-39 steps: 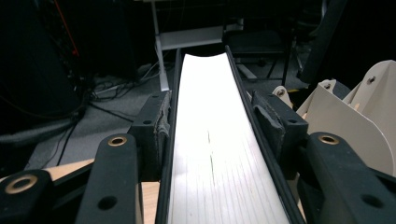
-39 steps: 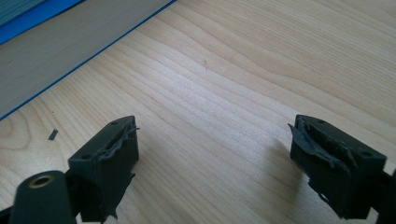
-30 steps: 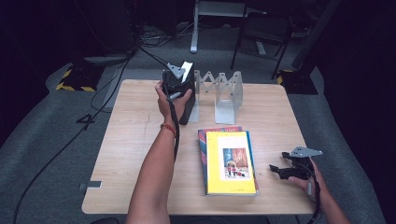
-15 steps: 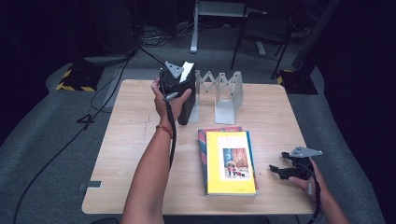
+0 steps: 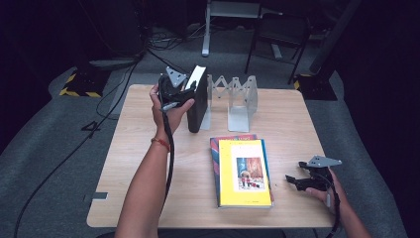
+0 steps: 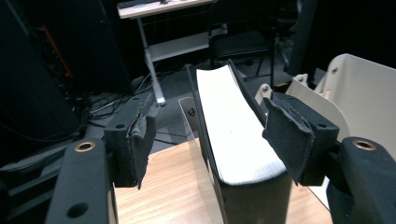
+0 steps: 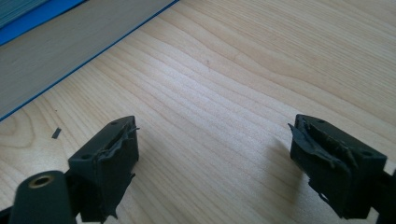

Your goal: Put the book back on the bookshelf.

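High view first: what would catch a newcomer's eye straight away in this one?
The black book standing upright at the far side of the table, against the grey folding book rack, with the left gripper open around it. Next, the yellow-covered book lying flat on a stack near the front edge. The right gripper rests open on the wood to its right.

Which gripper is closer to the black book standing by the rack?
Left. The left gripper has its open jaws on either side of the black book; the right gripper rests far off, near the table's front right corner.
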A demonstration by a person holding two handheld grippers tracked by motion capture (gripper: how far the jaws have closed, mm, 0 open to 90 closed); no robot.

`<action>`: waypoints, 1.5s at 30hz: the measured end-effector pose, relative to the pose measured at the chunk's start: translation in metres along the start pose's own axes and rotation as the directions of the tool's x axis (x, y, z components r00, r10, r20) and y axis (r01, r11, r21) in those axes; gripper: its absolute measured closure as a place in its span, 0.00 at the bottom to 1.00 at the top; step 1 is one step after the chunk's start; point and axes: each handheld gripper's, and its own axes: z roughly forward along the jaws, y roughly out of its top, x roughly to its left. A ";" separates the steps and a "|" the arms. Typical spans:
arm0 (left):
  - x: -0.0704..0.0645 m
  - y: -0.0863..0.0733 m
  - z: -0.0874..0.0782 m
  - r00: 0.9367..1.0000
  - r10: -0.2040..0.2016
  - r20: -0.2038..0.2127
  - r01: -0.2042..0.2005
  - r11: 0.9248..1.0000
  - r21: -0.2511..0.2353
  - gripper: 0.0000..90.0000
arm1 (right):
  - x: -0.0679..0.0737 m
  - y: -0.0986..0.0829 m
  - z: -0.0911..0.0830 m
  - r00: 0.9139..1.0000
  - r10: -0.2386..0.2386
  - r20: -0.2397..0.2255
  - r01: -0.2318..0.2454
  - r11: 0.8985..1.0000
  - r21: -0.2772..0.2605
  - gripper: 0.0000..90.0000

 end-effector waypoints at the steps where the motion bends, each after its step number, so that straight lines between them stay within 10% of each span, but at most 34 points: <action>1: 0.000 -0.002 -0.002 1.000 0.001 0.012 -0.001 1.000 -0.002 0.37 | 0.000 0.000 0.000 1.000 0.001 0.000 -0.001 1.000 0.000 0.17; 11: 0.003 -0.018 -0.014 0.997 0.058 0.047 -0.059 0.998 0.027 0.36 | 0.000 0.000 0.000 1.000 0.002 0.002 -0.002 1.000 0.000 0.17; 20: -0.003 -0.038 -0.031 0.982 0.136 0.134 -0.143 0.989 0.047 0.33 | 0.001 0.000 0.000 1.000 -0.003 0.010 0.003 1.000 -0.002 0.17; 31: -0.024 -0.083 -0.056 0.930 0.243 0.275 -0.284 0.951 0.124 0.29 | 0.001 0.000 -0.001 1.000 0.006 0.010 -0.006 1.000 0.005 0.17; 45: -0.039 -0.152 -0.075 0.872 0.237 0.428 -0.361 0.902 0.237 0.28 | 0.006 0.003 -0.006 0.999 -0.032 0.004 0.032 0.999 0.031 0.31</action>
